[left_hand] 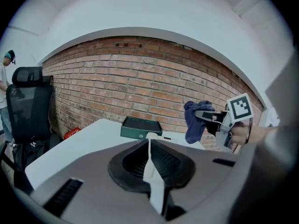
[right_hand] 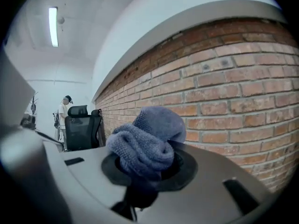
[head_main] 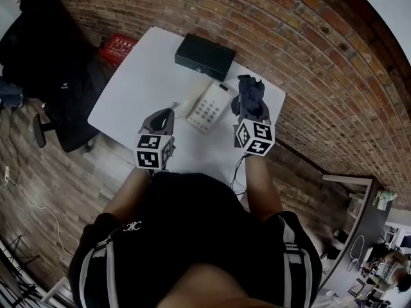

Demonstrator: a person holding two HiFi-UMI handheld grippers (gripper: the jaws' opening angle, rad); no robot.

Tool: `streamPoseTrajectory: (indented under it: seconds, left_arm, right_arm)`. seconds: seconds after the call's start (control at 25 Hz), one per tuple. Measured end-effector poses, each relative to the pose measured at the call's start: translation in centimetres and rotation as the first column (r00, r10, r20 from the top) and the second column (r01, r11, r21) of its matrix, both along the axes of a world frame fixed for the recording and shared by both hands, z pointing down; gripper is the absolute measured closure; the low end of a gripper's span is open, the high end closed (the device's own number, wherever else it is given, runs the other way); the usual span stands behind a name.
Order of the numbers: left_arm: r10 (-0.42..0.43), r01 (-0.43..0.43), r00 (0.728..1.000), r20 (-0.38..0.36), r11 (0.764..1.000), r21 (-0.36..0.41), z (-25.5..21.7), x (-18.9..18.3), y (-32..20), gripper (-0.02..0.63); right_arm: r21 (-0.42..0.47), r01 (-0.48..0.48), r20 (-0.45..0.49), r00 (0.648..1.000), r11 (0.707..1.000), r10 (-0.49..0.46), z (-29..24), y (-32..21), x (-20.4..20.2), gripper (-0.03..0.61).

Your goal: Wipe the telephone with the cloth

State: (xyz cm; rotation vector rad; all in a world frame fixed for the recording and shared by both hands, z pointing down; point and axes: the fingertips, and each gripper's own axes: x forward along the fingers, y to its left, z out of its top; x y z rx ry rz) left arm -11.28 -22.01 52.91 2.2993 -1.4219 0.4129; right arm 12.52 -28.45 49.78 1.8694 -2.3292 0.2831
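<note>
The white telephone (head_main: 209,104) lies on the white table (head_main: 148,82), tilted, between my two grippers. My right gripper (head_main: 249,104) hangs just right of the telephone, shut on a bunched dark blue cloth (head_main: 250,90) that fills its jaws (right_hand: 145,146). The left gripper view shows that cloth (left_hand: 193,121) raised above the table. My left gripper (head_main: 172,110) is just left of the telephone. Its jaws are nearly together, with a thin white strip (left_hand: 152,171) between them; what the strip is I cannot tell. Only the telephone's top (left_hand: 156,135) shows over the jaws.
A black box (head_main: 205,56) sits at the table's far edge by the brick wall (head_main: 308,50). A black office chair (head_main: 45,63) and a red crate (head_main: 117,48) stand left of the table. A person (right_hand: 63,113) stands far off by a chair.
</note>
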Motion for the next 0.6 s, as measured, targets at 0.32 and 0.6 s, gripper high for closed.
streamPoseTrajectory:
  seconds: [0.32,0.6]
  left_arm:
    - [0.069,-0.075,0.996,0.061,0.991,0.108,-1.8,1.9,-0.9,0.6]
    - [0.088,-0.091,0.995,0.035,0.991,0.101,-1.4,2.9,-0.8,0.6]
  right_arm:
    - [0.077,-0.053,-0.032,0.998,0.996,0.056,-2.5,5.3,0.6,0.512]
    - [0.026,0.021,0.038,0.999,0.999,-0.022,-1.6,7.6,-0.6,0.518]
